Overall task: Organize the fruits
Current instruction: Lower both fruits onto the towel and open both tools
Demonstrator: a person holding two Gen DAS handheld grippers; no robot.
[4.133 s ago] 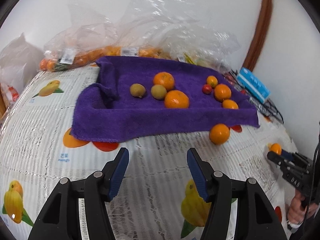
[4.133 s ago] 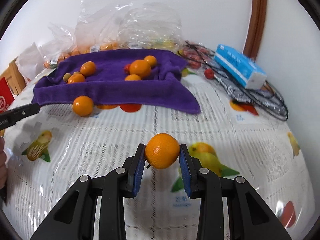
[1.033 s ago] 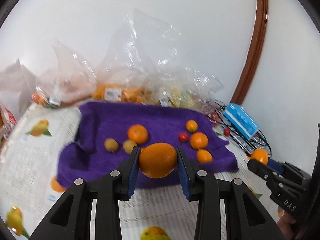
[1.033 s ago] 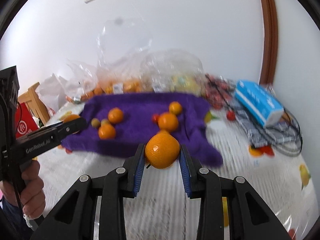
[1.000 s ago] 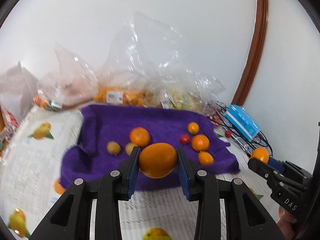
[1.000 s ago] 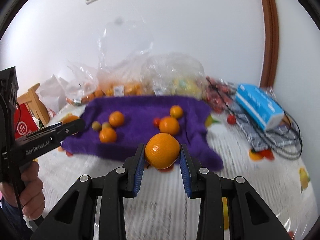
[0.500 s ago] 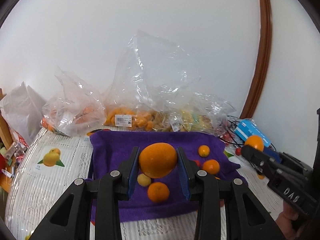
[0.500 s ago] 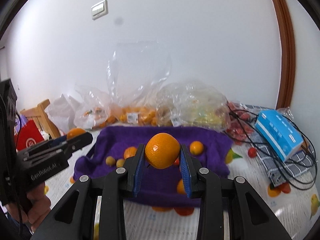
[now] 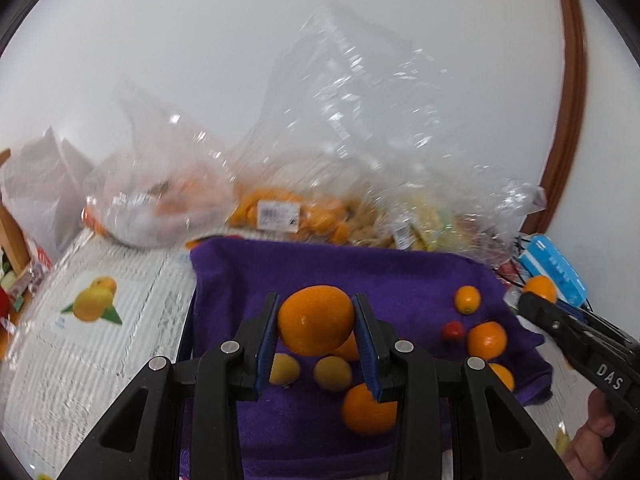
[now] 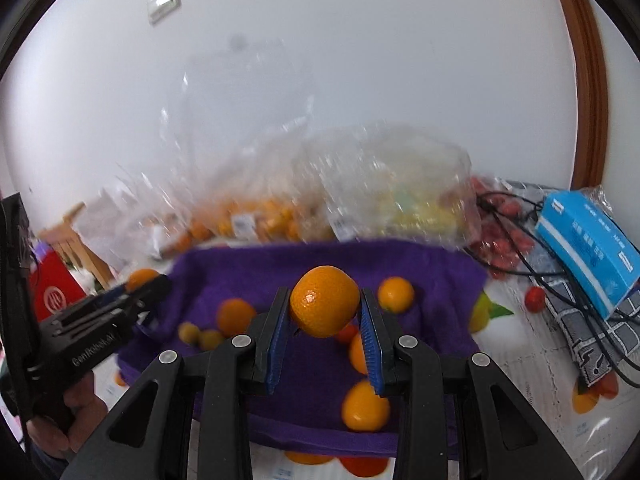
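Observation:
My left gripper (image 9: 316,320) is shut on an orange (image 9: 316,319) and holds it above the near left part of the purple towel (image 9: 340,268). My right gripper (image 10: 325,307) is shut on another orange (image 10: 325,306), held above the towel (image 10: 320,268) near its front edge. It also shows in the left wrist view (image 9: 538,292) at the right. Several oranges, two yellow-green fruits (image 9: 333,373) and a small red fruit (image 9: 453,330) lie on the towel.
Clear plastic bags of fruit (image 9: 288,212) stand behind the towel against the white wall. A blue box (image 10: 588,236) and black cables (image 10: 560,280) lie at the right. A red packet (image 10: 54,292) and wooden frame are at the left. The tablecloth (image 9: 100,320) has fruit prints.
Both grippers, each still holding its orange, have moved forward and lower over the towel. The towel and its fruits look closer and larger in both views.

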